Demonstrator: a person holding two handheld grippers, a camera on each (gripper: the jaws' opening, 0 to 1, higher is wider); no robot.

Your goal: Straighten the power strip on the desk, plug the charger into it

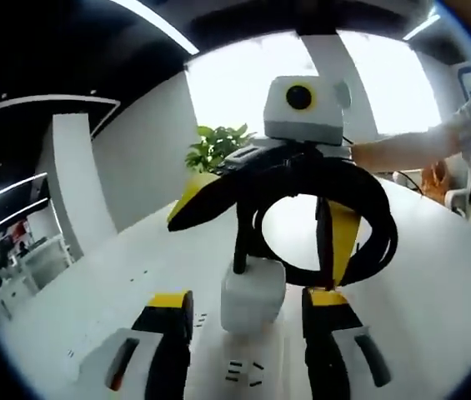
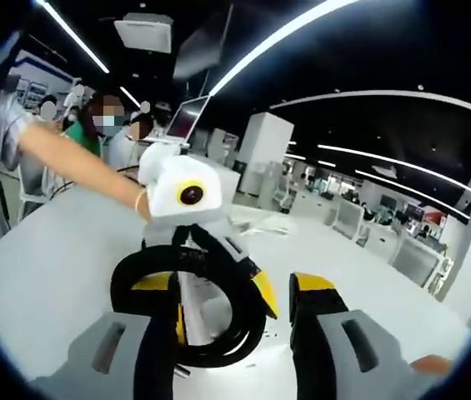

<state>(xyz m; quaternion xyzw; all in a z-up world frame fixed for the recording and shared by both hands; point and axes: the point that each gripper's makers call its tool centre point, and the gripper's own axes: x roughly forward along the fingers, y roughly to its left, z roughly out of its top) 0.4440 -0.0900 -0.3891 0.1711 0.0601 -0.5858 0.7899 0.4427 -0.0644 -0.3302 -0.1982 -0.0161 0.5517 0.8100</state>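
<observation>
Left gripper view, white surface carrying power strip, white charger standing on the strip between left gripper jaws spread apart, black coiled cable above charger, right gripper grasping cable coil.

I counted two grippers, the left gripper and the right gripper. There was one white charger, one coiled black cable, one power strip, and one potted plant far off.
</observation>
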